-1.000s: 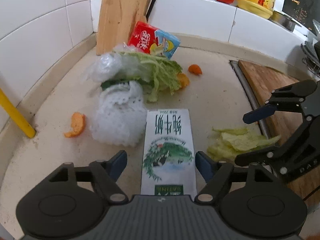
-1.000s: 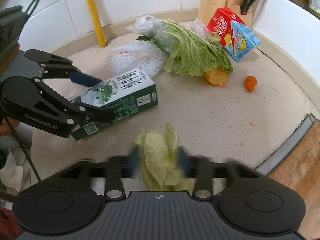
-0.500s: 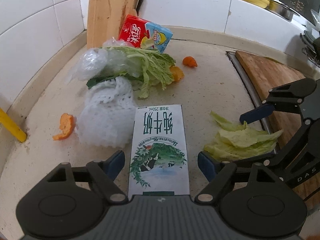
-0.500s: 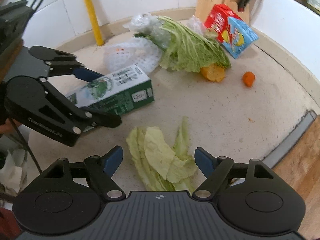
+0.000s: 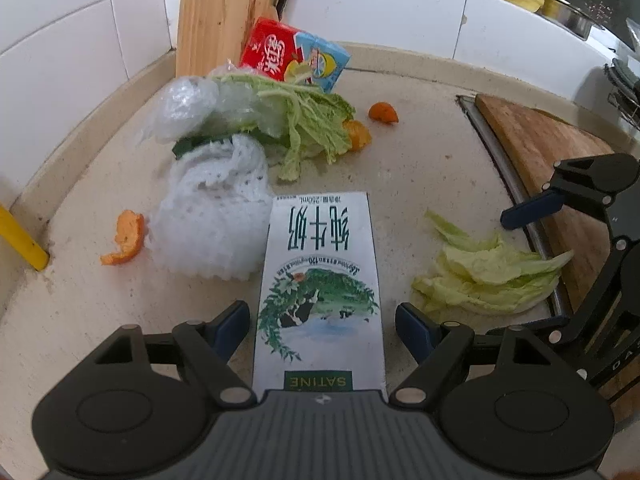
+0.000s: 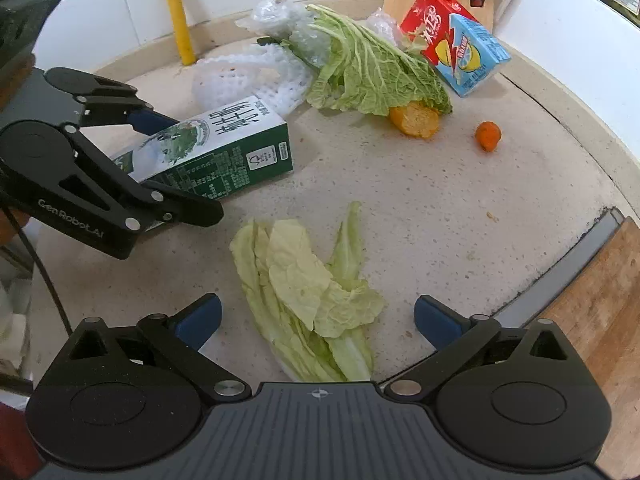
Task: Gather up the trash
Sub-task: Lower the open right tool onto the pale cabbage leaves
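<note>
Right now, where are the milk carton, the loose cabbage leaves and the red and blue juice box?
milk carton (image 5: 320,280): left wrist view, top face.
loose cabbage leaves (image 6: 308,292): right wrist view, middle leaf.
juice box (image 6: 452,40): right wrist view, front face.

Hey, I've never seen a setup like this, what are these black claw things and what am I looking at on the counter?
They are two hand-held grippers, each with a camera looking along its fingers. One picture comes from the left gripper, open around a milk carton lying on the counter. The other comes from the right gripper, its jaws opening over loose cabbage leaves. Nothing is held. Further back lie a larger cabbage leaf, white foam netting, a red and blue juice box and orange peel.
</note>
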The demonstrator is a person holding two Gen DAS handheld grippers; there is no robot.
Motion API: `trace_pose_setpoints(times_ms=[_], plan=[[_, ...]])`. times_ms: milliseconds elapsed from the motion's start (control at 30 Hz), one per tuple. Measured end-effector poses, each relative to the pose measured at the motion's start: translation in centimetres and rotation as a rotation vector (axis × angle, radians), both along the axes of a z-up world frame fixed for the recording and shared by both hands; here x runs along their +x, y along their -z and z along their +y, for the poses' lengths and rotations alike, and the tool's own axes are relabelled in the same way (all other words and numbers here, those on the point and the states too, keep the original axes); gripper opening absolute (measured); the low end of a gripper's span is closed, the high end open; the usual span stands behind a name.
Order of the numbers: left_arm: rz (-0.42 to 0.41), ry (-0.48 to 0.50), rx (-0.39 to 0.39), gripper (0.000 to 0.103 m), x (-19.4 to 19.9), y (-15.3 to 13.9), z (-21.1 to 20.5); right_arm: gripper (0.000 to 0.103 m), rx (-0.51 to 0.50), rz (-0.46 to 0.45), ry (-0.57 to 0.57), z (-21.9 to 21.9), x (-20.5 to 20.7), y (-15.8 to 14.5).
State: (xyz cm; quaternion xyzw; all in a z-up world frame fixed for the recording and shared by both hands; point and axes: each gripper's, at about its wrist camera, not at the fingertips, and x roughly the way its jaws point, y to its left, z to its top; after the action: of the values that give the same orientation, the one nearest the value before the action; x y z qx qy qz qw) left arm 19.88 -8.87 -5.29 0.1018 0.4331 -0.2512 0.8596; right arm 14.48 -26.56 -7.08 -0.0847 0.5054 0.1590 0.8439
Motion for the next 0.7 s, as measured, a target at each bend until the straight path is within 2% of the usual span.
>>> trace_pose_setpoints(times_ms=[267, 533, 600, 700], plan=[[0.004, -0.013, -0.012, 0.083, 0.3, 0.2, 0.2, 0.103, -0.019, -0.009, -0.025, -0.2, -0.2, 0.0], [0.011, 0.017, 0.021, 0.094, 0.3, 0.5, -0.4, 0.103, -0.023, -0.003, -0.027, -0.3, -0.1, 0.0], [0.019, 0.018, 0.043, 0.099, 0.3, 0.6, -0.7, 0.103, -0.022, -0.002, -0.025, -0.3, -0.1, 0.0], [0.024, 0.018, 0.059, 0.099, 0.4, 0.7, -0.9, 0.103, -0.022, -0.006, 0.004, -0.1, 0.0, 0.0]])
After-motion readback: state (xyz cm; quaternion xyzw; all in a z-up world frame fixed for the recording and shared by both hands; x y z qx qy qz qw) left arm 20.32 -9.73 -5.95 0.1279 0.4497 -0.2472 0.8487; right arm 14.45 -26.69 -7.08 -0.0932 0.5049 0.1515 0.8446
